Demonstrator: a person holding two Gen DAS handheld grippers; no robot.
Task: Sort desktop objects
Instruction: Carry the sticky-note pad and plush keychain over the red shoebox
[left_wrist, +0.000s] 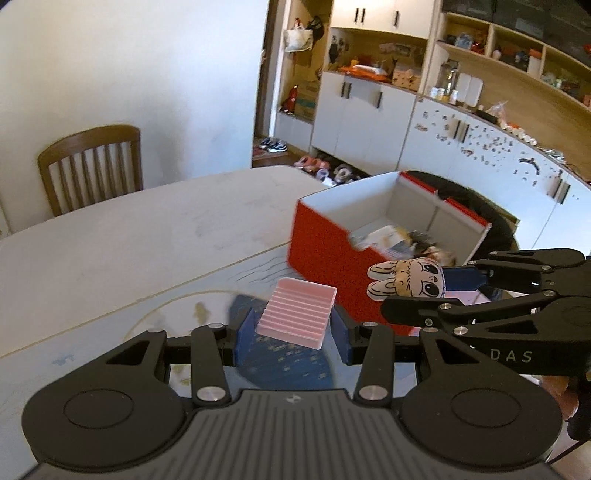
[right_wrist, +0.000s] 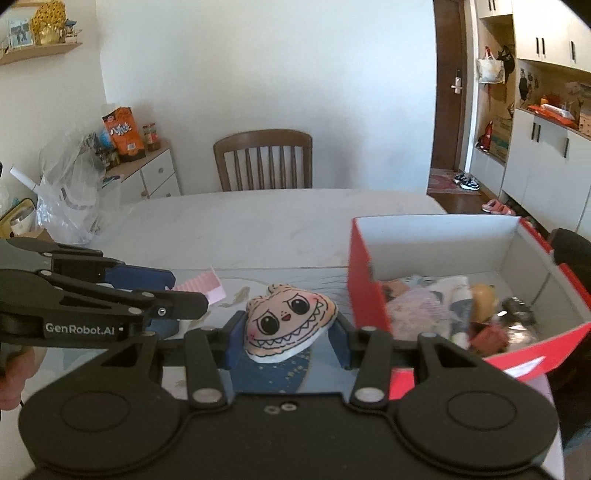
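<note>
The right gripper (right_wrist: 286, 341) pinches a plush face (right_wrist: 290, 325) just left of the red box (left_wrist: 325, 251), already part-filled. The left gripper (left_wrist: 293, 332) clamps a pink ridged tray (left_wrist: 297, 312) beside it; both items seemingly remain unsorted.

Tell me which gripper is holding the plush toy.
The right gripper: it holds the toothy-faced plush toy, whereas the left gripper grips the pink ridged tray.

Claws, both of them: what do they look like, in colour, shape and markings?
Both match. The left claw and right claw have matte black bodies, two round discs, slotted black linkage arms with silver pivot screws, and blue fingers. The right one's side reads "DAS"; the left one's reads "GenRobot.AI". A ribbed black panel lies behind the left linkage. A thin dark cable trails near each.
</note>
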